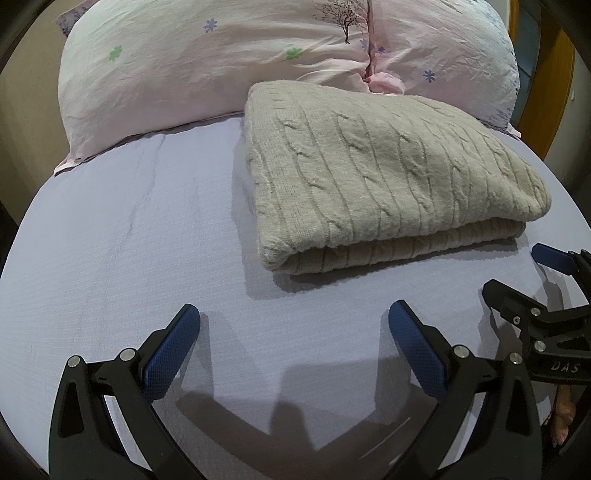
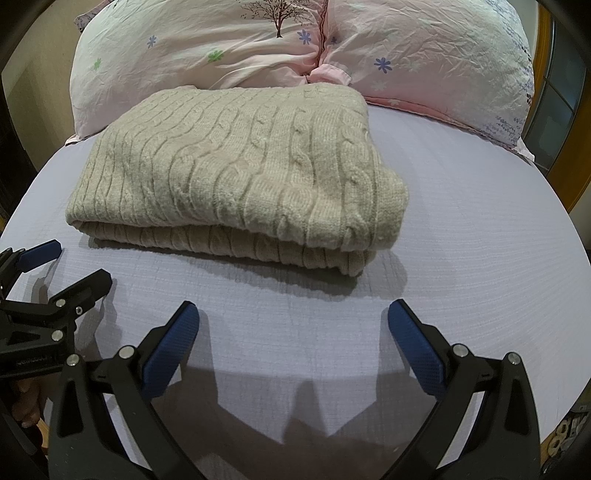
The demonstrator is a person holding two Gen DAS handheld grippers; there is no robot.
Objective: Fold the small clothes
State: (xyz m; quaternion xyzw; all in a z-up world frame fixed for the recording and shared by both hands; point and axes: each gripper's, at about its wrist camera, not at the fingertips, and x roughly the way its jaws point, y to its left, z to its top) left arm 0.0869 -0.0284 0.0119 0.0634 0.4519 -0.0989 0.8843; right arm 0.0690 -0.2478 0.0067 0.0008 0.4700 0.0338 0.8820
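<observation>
Beige cable-knit sweater [image 1: 388,173] lies folded on the bed [image 1: 129,258], touching the pillows [image 1: 184,66]. Left gripper [image 1: 293,321] and right gripper [image 2: 293,321] hover near it, jaws released, empty. Folding looks finished; next likely another garment.

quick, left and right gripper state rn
Left hand-held gripper: open, holding nothing.
Right hand-held gripper: open, holding nothing.

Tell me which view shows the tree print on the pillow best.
The right wrist view: the tree print on the pink pillow sits near the centre top, large and sharp. The left wrist view shows the same tree smaller and darker.
</observation>
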